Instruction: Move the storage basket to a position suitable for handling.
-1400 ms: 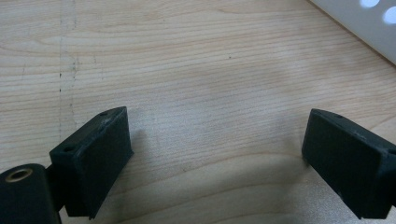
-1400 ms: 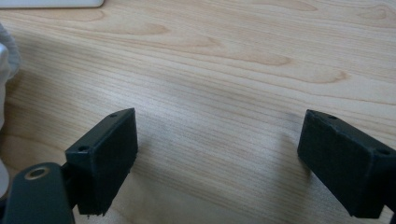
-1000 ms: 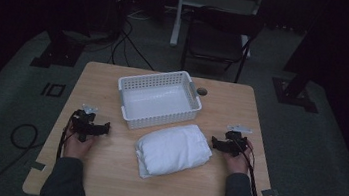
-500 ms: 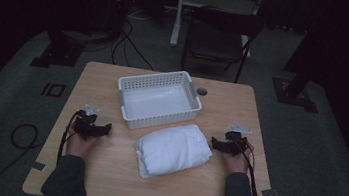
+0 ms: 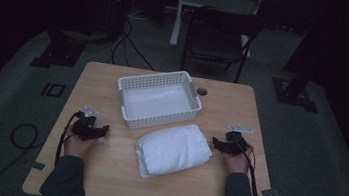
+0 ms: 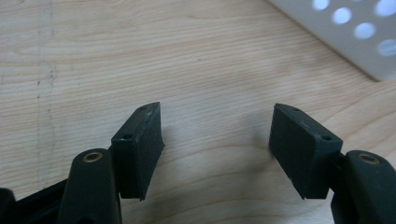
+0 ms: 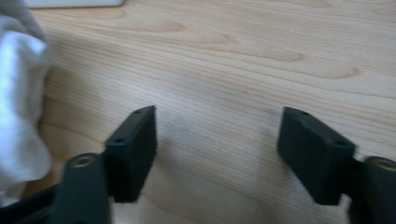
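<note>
Towel [image 7: 18, 107] cropped at frame edge; both grippers' fingers apart, closing on nothing.

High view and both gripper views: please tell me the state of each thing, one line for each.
left gripper: open, jaws have just been closing, nothing between them.
right gripper: open, jaws have just been closing, nothing between them.
white cloth: folded, lying on the table, untouched.
white basket: upright, empty.
</note>
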Motion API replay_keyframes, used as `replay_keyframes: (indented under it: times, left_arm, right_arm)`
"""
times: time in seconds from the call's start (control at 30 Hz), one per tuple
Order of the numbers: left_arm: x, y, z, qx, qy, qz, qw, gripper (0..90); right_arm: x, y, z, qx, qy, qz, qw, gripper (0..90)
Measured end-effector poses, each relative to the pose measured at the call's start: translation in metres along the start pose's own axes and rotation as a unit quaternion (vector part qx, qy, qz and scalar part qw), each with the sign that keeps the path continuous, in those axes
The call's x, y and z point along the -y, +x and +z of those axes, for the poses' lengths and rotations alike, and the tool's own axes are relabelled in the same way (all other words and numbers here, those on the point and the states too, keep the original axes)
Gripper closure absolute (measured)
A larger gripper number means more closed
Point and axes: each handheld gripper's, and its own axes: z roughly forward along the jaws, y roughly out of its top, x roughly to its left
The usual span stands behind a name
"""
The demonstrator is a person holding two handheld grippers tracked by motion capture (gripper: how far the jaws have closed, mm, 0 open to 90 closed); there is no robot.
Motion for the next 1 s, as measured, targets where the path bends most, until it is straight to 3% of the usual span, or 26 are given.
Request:
replay_keyframes:
  times: [0.27, 0.43, 1.0]
  left_arm:
    - [-0.004, -0.005, -0.010, 0.020, -0.023, -0.004, 0.9995, 37.8]
    - [-0.008, -0.011, -0.015, 0.027, -0.032, -0.001, 0.9991, 37.7]
    - [-0.027, -0.032, -0.027, 0.042, -0.063, 0.028, 0.9967, 37.2]
  right_arm:
    - [-0.007, 0.005, -0.011, 0.003, -0.025, -0.009, 0.9996, 39.1]
    - [-0.014, 0.008, -0.016, -0.008, -0.039, -0.014, 0.9991, 43.8]
    - [-0.042, 0.016, -0.021, -0.025, -0.061, -0.014, 0.9977, 43.0]
